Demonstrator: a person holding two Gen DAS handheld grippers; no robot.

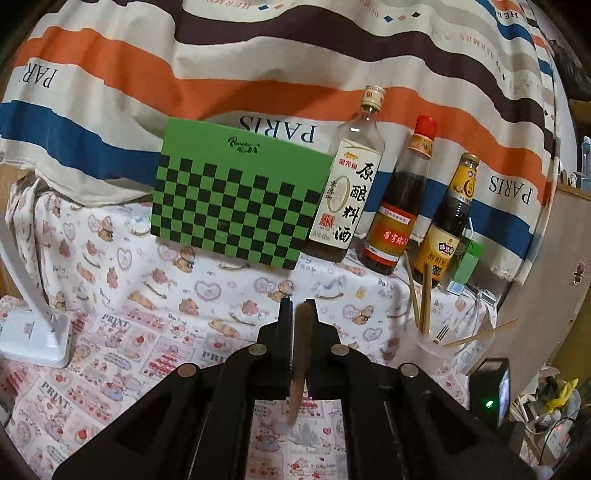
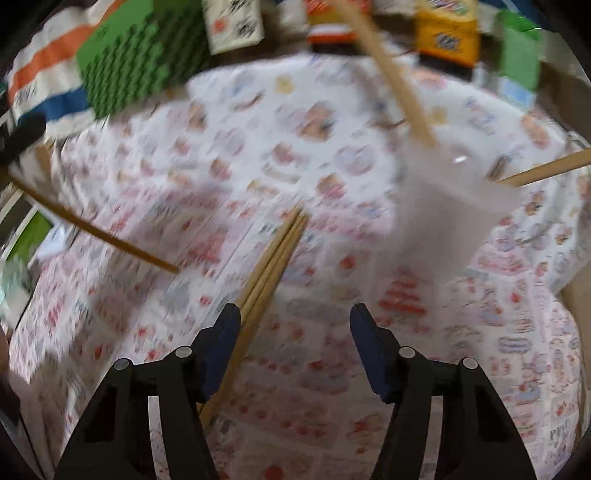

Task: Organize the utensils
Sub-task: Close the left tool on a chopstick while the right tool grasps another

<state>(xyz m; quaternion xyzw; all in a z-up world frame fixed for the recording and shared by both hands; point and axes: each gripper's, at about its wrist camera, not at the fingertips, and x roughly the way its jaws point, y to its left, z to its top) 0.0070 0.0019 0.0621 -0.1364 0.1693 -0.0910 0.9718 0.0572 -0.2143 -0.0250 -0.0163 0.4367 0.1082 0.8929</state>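
Clamping a brown stick (image 1: 297,369), left gripper (image 1: 297,306); right gripper (image 2: 295,317) spread over chopsticks (image 2: 271,266).

The whole right wrist view is smearing with motion blur, so the printed cloth (image 2: 280,155) on the worktop is showing no readable pattern. The bottles (image 2: 445,33) along its top edge are being cut off above their labels. The clear cup (image 2: 454,206) is fading into a pale haze. In the left wrist view, the brown stick (image 1: 300,363) is passing behind the left claw (image 1: 297,308), its middle hidden
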